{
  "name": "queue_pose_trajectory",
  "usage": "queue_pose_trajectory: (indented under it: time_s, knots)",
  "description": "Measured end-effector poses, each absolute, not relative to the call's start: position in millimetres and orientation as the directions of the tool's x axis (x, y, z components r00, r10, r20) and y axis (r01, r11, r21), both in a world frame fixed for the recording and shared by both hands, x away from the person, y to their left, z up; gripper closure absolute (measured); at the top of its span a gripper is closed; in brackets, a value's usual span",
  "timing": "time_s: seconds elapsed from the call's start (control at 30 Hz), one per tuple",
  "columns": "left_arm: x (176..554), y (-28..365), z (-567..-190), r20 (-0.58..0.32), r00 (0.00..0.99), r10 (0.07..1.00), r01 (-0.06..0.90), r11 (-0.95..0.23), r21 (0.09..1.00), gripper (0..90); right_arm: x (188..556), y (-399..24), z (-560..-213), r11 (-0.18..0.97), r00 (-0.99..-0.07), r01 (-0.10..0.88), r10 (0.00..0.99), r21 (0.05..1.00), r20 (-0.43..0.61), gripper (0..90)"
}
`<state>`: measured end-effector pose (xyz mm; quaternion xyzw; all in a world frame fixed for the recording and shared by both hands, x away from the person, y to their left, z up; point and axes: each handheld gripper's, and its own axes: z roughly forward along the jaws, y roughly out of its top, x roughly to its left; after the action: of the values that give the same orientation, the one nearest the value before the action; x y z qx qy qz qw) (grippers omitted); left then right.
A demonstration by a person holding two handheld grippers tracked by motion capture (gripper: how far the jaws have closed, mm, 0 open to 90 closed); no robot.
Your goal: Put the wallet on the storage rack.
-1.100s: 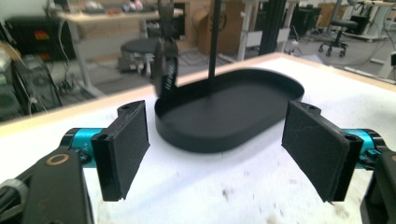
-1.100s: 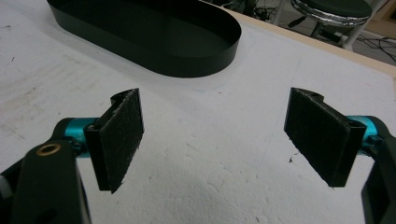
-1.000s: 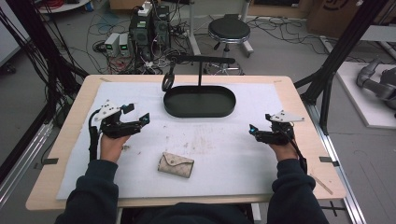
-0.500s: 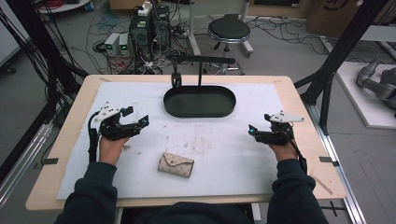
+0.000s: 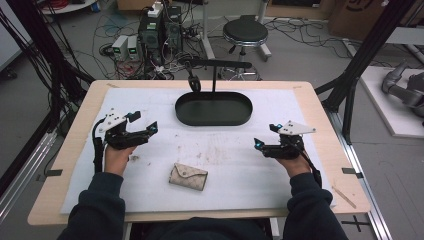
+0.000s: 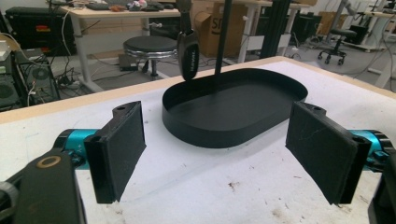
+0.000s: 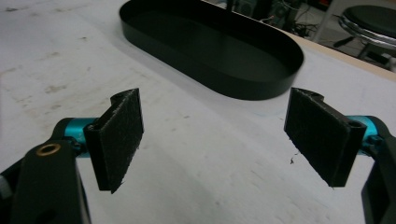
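1. Left tongs (image 5: 141, 129) and right tongs (image 5: 263, 145) hovering wide open, gripping nothing, well apart from the beige pouch (image 5: 188, 176).
2. Lying on the tabletop (image 5: 70, 150) mat near the front edge, between both hands, long axis left-right, slightly tilted.
3. Probably starting the reach; calling for lowering onto the pouch, black tray (image 5: 214, 108) waiting behind.

I have a small beige pouch (image 5: 188, 176) lying flat on the white mat near my edge of the table, roughly midway between my two hands and closest to neither. It looks like a soft key case with a scalloped flap closed over its front and a small stud at the middle, turned at a slight angle so its long side runs from upper left down to lower right. Nothing touches it. Its surface shows a faint pattern I cannot make out.
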<state>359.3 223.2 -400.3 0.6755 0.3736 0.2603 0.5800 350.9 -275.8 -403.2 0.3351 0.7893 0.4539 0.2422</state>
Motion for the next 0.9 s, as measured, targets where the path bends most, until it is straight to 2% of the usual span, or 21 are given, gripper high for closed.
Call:
queue_pose_trajectory:
  time_s: [0.27,0.5,0.9]
  knots:
    - [356.9,225.3,-398.6,-0.078,0.560,0.825,0.224,-0.060,0.973,18.7,342.5,-233.6,-403.0,0.397,-0.761,0.281,0.646,0.874,-0.049,20.2]
    - [359.1,228.8,-400.0,-0.094,0.548,0.831,0.233,-0.045,0.971,18.6,335.5,-179.8,-408.8,0.446,-0.859,0.252,0.512,0.859,-0.014,20.2]
    - [359.4,235.3,-399.5,-0.096,0.524,0.846,0.240,-0.039,0.970,18.6,316.0,-129.7,-424.4,0.514,-0.928,0.235,0.371,0.825,0.033,20.2]
